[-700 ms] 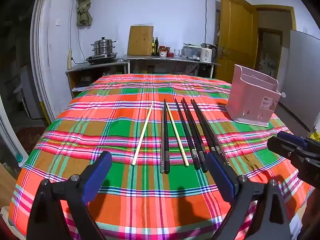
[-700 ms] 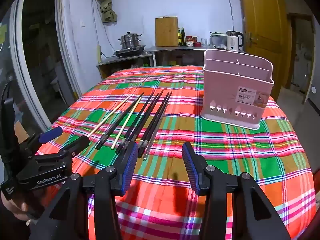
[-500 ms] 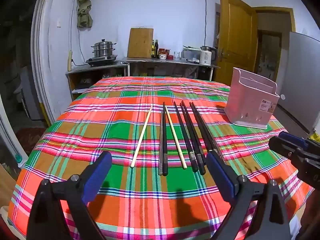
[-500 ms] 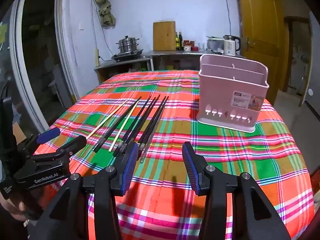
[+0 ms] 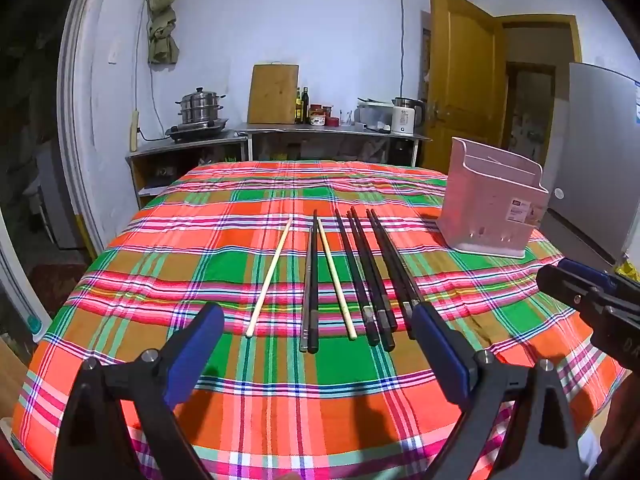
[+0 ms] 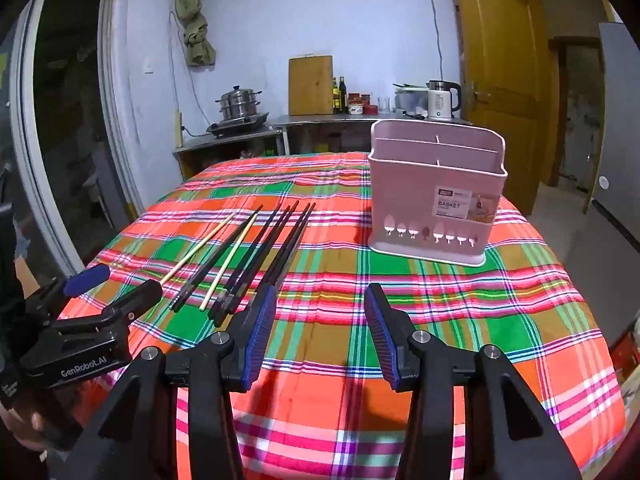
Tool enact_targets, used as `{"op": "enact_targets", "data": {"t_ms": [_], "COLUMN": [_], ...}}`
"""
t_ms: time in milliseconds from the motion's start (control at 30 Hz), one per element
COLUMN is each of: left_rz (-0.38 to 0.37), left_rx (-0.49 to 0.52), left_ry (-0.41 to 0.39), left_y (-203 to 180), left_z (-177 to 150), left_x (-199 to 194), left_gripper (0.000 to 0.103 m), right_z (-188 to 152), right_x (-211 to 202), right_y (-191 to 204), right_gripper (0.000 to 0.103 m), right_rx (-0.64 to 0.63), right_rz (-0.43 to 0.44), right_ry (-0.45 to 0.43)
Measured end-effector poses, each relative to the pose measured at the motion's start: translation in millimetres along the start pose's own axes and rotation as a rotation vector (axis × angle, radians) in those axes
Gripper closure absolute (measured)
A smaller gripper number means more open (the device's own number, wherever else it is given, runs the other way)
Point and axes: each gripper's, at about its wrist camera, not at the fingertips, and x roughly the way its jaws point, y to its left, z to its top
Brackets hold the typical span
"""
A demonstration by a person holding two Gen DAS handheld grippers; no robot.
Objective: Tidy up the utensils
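Observation:
Several black chopsticks (image 5: pixel 370 276) and two pale wooden chopsticks (image 5: pixel 270 276) lie side by side on the plaid tablecloth (image 5: pixel 256 364). A pink utensil basket (image 5: pixel 494 210) stands empty at the right. My left gripper (image 5: pixel 316 344) is open and empty, hovering just short of the chopsticks' near ends. My right gripper (image 6: pixel 318 326) is open and empty, right of the chopsticks (image 6: pixel 260 256) and in front of the basket (image 6: pixel 434 196). Each gripper shows in the other's view, the left one (image 6: pixel 108 284) at lower left, the right one (image 5: pixel 560 276) at right.
The table's near edge (image 6: pixel 360 452) runs below both grippers. Behind the table stands a counter (image 5: pixel 320 130) with a steamer pot, cutting board, bottles and kettle. A wooden door (image 5: pixel 460 80) is at the back right.
Both cameras have tilted up and pulled back slightly, so table and objects sit lower in the views. Chopsticks and basket have not moved. Both grippers stay open.

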Motion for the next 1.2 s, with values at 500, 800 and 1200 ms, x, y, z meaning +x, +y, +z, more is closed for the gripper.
{"op": "enact_targets", "data": {"t_ms": [500,800,1200], "left_rz": [-0.004,-0.004,-0.011], "left_rx": [0.001,-0.003,-0.004], "left_ry": [-0.003,-0.005,-0.007], "left_y": [-3.5,-5.1,-3.9], "left_z": [-0.3,0.9,2.2], "left_x": [0.2,0.3,-1.5], "left_gripper": [0.007,0.007,0.006], "right_z": [-1.0,-0.2,-0.8], "right_x": [-0.1,0.1,-0.3], "right_y": [0.1,0.3,1.2], "right_gripper": [0.056,0.056,0.056], "right_rx": [0.001,0.001,0.002], "right_rz": [-0.007,-0.007,-0.007], "right_ry": [0.007,0.01,0.012]}}
